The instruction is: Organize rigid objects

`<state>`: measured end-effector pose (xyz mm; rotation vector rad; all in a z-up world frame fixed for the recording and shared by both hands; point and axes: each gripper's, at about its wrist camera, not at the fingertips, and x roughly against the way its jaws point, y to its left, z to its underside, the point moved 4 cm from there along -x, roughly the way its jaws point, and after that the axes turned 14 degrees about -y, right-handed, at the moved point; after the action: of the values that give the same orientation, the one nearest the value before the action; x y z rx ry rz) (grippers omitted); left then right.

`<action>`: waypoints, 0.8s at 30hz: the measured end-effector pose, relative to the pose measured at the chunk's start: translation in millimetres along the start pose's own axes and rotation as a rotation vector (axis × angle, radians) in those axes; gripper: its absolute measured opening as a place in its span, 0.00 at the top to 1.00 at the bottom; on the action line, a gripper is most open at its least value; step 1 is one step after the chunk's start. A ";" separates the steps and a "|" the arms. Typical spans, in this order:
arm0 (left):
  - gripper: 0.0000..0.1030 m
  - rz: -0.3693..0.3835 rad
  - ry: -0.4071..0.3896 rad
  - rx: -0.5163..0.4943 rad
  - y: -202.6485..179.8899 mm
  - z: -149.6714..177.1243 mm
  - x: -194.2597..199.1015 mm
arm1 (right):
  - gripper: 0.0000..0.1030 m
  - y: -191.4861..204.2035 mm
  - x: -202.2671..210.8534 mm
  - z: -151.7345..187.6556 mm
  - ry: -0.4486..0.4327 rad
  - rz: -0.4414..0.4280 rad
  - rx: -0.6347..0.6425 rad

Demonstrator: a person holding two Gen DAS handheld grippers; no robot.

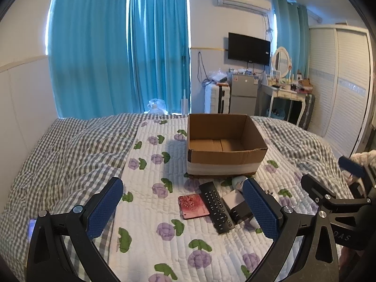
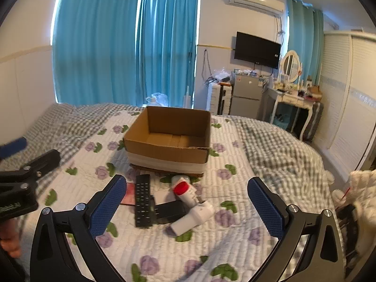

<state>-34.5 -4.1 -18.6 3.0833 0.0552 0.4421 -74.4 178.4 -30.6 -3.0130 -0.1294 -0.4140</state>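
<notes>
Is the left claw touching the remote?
Apart. The left wrist view shows the open left claw hovering above the remote, both pads clear of it.

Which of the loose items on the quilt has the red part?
The white device with the red round face, lying just before the cardboard box. The remote beside it is black.

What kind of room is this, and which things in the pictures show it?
Most likely a bedroom in a home. The work surface is a bed with a floral quilt, a dressing table with an oval mirror stands by the far wall, and a white wardrobe fills the right side.
</notes>
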 end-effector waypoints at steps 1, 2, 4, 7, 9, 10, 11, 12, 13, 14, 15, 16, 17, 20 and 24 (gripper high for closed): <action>0.00 -0.002 0.006 -0.005 -0.2 -0.3 -0.4 | 0.00 0.2 -0.4 -0.9 0.002 0.010 0.024; 0.00 -0.001 0.013 -0.008 0.3 -0.5 -2.0 | 0.00 -0.2 -1.8 -1.6 0.009 0.014 0.038; 0.00 -0.007 0.042 -0.017 -0.5 -0.4 -12.1 | 0.00 -4.2 -6.6 -2.9 0.026 0.014 0.046; 0.00 -0.017 0.094 -0.025 -1.9 2.6 -36.7 | 0.00 -15.7 -23.0 -4.3 0.066 0.010 0.035; 0.00 -0.012 0.146 -0.032 -4.4 9.9 -58.9 | 0.00 -23.7 -39.3 -3.5 0.104 0.009 0.045; 0.00 -0.016 0.170 -0.033 -6.0 14.6 -70.3 | 0.00 -26.0 -45.7 -1.7 0.123 0.001 0.050; 0.00 -0.018 0.187 -0.034 -7.0 19.5 -79.1 | 0.00 -28.9 -57.1 1.8 0.153 -0.014 0.057; 0.00 -0.020 0.210 -0.031 -9.2 26.3 -91.2 | 0.00 -30.8 -65.1 4.9 0.173 -0.022 0.066; 0.00 -0.020 0.232 -0.031 -13.0 34.0 -103.1 | 0.00 -33.3 -74.0 9.4 0.194 -0.030 0.074; 0.00 -0.018 0.249 -0.034 -15.9 39.0 -110.2 | 0.00 -36.5 -83.0 14.5 0.215 -0.033 0.077; 0.00 -0.012 0.274 -0.038 -20.7 47.4 -121.1 | 0.00 -40.6 -94.2 21.1 0.241 -0.036 0.071; 0.01 -0.009 0.297 -0.044 -26.1 56.6 -132.4 | 0.00 -43.6 -103.5 27.8 0.263 -0.047 0.062; 0.01 -0.007 0.311 -0.049 -29.3 61.5 -137.9 | 0.00 -46.0 -113.7 34.5 0.285 -0.053 0.055; 0.02 -0.001 0.347 -0.067 -41.0 80.2 -159.1 | 0.02 -42.5 -141.4 55.9 0.337 -0.084 0.086; 0.02 -0.035 0.347 -0.062 -43.2 95.5 -179.4 | 0.09 -22.3 -174.3 86.1 0.417 -0.189 0.121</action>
<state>-181.1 30.1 -161.8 2.9024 0.0999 0.9508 -221.0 197.5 -158.8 -2.7329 -0.3893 -0.9980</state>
